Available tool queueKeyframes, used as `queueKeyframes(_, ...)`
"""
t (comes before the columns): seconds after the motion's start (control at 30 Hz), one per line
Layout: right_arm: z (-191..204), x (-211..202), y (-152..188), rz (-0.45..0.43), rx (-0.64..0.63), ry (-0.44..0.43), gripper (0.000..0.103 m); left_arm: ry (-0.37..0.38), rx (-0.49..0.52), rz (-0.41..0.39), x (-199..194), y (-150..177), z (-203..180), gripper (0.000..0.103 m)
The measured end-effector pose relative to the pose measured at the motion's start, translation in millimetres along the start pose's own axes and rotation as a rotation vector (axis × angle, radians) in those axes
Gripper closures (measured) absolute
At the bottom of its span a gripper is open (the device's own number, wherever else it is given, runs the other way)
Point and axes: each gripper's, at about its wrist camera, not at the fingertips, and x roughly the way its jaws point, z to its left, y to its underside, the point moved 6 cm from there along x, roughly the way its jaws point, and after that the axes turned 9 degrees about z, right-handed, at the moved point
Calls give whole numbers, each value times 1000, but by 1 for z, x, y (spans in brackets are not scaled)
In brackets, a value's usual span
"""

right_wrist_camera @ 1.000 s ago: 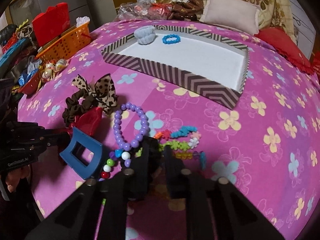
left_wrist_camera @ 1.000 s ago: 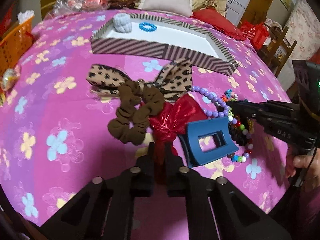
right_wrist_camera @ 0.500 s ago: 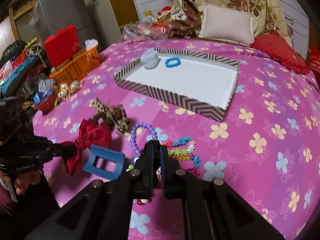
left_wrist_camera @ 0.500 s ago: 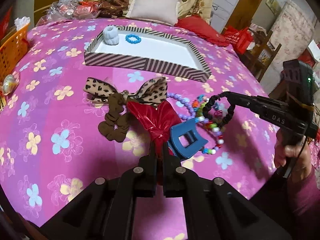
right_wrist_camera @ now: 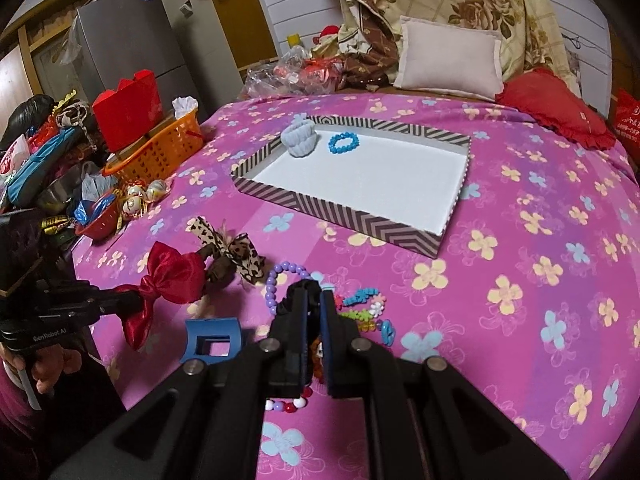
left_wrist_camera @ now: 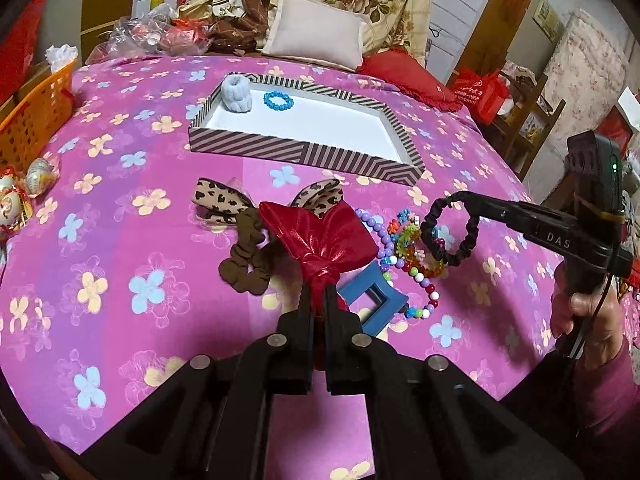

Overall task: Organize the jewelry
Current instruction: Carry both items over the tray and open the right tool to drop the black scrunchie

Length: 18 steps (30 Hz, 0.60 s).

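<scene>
Both picks came off the pink floral bedspread in the last second: the red bow and black hair tie were lying in the pile, now both hang clear, so next is probably the carry to the tray. Striped cardboard tray, white floor, holds a pale knitted scrunchie and blue bead bracelet in its far-left corner. Left gripper jaws narrow, clamped on the shiny satin red bow at its knot. Right gripper jaws pinched on the thin ruched black hair tie, dangling as an open loop. Left behind: leopard bow, brown scrunchie, blue plastic claw clip, purple beads.
</scene>
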Motion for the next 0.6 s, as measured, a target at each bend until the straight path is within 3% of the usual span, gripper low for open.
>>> queueKeyframes(0.6,-14,13,-16,5,19,31,97,-99,-10,-69,-2,-47,13,103)
